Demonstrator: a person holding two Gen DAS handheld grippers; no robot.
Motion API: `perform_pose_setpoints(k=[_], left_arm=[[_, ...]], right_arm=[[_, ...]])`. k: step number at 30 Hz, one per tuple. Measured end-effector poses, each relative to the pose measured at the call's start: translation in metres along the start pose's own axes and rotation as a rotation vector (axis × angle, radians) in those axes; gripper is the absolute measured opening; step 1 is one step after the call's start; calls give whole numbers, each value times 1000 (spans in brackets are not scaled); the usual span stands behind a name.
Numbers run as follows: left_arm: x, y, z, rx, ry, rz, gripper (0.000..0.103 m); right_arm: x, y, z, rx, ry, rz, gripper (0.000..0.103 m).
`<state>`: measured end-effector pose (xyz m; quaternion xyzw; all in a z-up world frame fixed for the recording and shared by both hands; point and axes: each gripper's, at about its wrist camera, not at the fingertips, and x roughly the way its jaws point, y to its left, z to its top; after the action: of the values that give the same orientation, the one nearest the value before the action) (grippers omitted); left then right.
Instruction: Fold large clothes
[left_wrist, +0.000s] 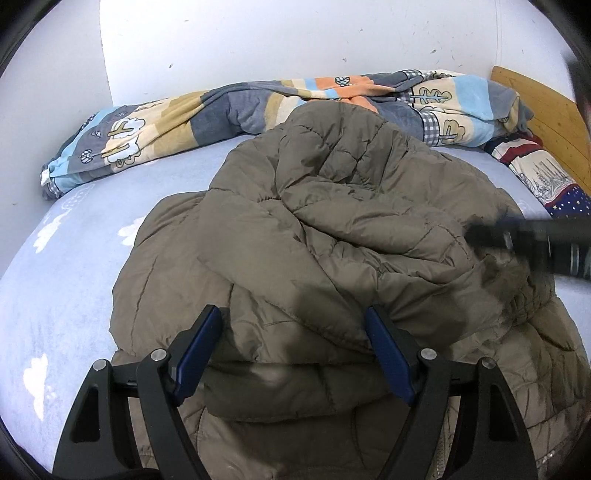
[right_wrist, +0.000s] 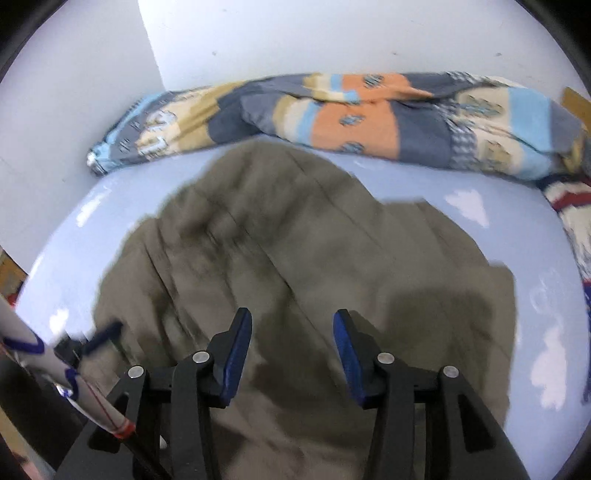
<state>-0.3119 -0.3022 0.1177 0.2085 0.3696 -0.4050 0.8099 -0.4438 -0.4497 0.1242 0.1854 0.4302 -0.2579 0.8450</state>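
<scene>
Both my views are evenly and softly lit from above, bright on the white wall (left_wrist: 295, 37). My jaws throw dark shadows onto the quilted olive-brown puffer coat (left_wrist: 332, 206). The left view is sharp, save a blurred black streak at its right edge. The right view is smeared by motion. Fisheye bends the edges, with black corners.

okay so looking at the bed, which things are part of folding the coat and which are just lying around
Part of the job: olive padded coat, left claw, right claw.

Just lying about: patchwork quilt, starry pillow, wooden headboard.
</scene>
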Motion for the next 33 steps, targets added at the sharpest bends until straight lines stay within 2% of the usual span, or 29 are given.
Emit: perform_pose_setpoints(k=[4, 11, 16, 24, 33], left_arm=[[1, -2, -2, 9, 0, 9, 79], [3, -5, -1, 32, 0, 26, 80], [1, -6, -1, 29, 1, 25, 80], [-1, -4, 0, 28, 2, 21, 80], [-1, -5, -2, 33, 2, 25, 80]], right_arm=[[15, -12, -20, 43, 28, 17, 50], [36, -14, -29, 53, 27, 32, 52], [25, -11, -29, 43, 23, 22, 51], [-20, -5, -28, 47, -39, 29, 52], [4, -10, -41, 66, -1, 14, 52]])
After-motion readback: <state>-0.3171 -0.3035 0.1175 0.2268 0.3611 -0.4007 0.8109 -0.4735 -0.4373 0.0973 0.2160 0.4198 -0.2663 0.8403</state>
